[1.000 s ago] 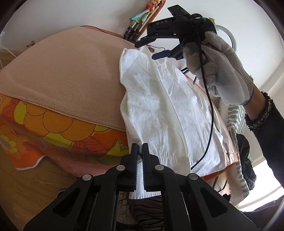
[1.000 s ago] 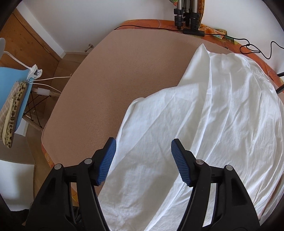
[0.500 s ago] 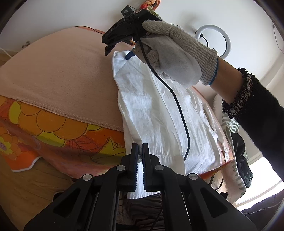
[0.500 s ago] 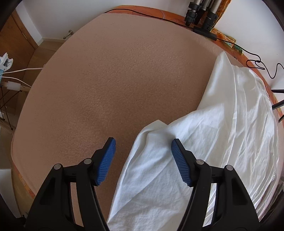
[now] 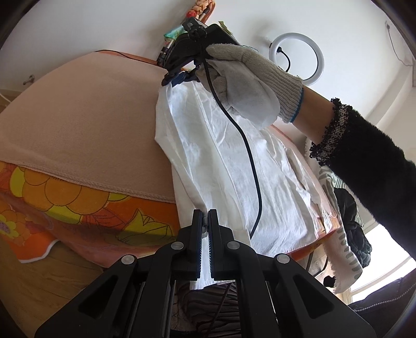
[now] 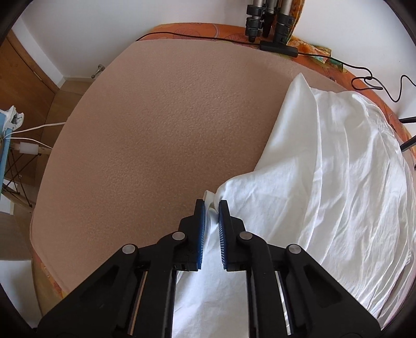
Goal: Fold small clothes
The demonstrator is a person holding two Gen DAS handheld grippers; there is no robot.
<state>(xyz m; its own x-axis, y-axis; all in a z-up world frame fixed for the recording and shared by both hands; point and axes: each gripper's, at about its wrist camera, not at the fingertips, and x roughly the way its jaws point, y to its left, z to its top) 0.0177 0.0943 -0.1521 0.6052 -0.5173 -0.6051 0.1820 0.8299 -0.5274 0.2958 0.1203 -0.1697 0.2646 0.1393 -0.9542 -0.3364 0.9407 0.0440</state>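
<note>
A white shirt (image 5: 221,161) lies on the right side of a table covered with a tan mat (image 5: 78,124). My left gripper (image 5: 205,221) is shut on the shirt's near hem at the table's front edge. In the left wrist view my right gripper (image 5: 179,76) sits at the shirt's far corner, held by a gloved hand (image 5: 247,83). In the right wrist view the right gripper (image 6: 211,208) is shut on a bunched fold of the white shirt (image 6: 325,182), on the tan mat (image 6: 169,130).
An orange floral cloth (image 5: 65,208) hangs under the mat at the table front. Tripod legs (image 6: 270,23) and black cables (image 6: 369,78) sit at the far edge. A ring light (image 5: 299,59) stands behind. Dark and striped clothes (image 5: 348,228) hang at the right.
My right gripper moved to the shirt's far left corner and closed from wide open onto the fabric. My left gripper stayed shut on the hem.
</note>
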